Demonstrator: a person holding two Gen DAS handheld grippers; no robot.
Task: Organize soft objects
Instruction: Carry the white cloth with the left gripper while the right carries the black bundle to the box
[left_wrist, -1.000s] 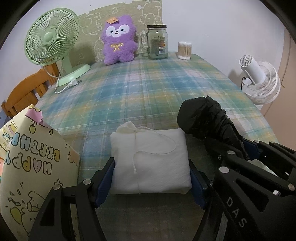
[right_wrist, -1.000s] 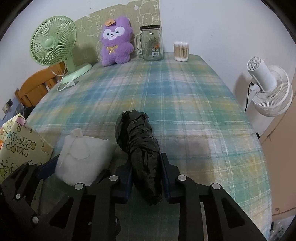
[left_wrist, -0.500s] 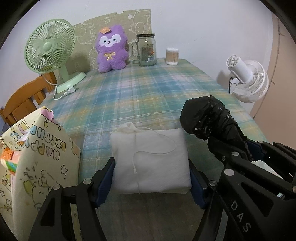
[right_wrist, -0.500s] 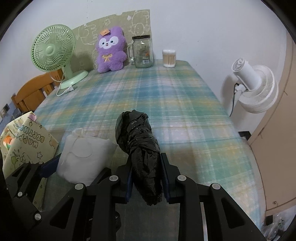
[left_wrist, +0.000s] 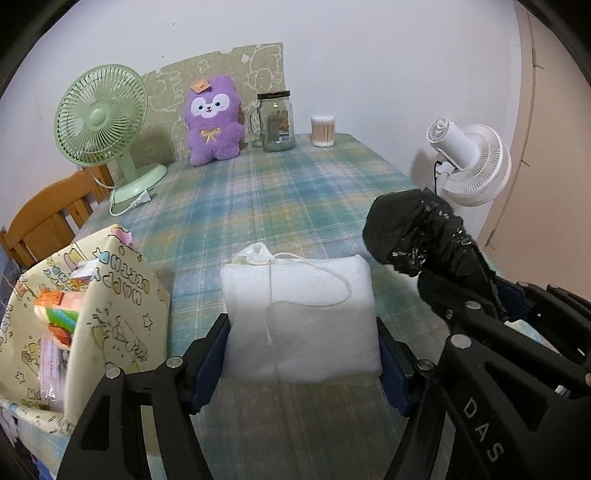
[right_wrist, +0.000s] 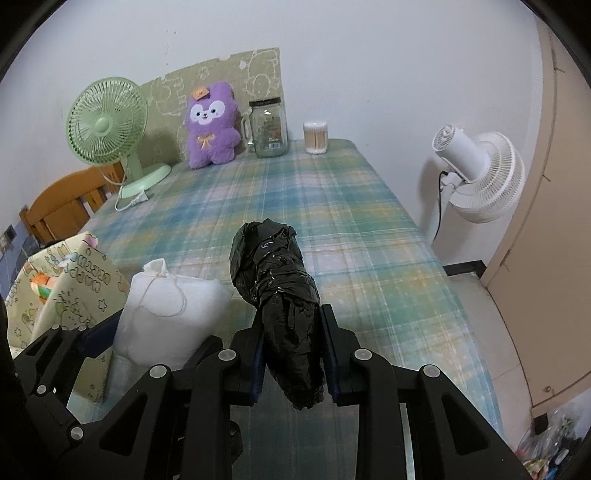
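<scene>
Two grippers, two bundles, above the plaid table (left_wrist: 280, 199).
Left gripper (left_wrist: 301, 341) pinches a white pouch (left_wrist: 299, 314); right gripper (right_wrist: 291, 352) clamps a black bag (right_wrist: 280, 295).

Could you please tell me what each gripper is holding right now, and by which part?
The left gripper clamps the white drawstring pouch by its two sides, near its bottom end. The right gripper clamps the black plastic bundle around its narrower near end.
</scene>
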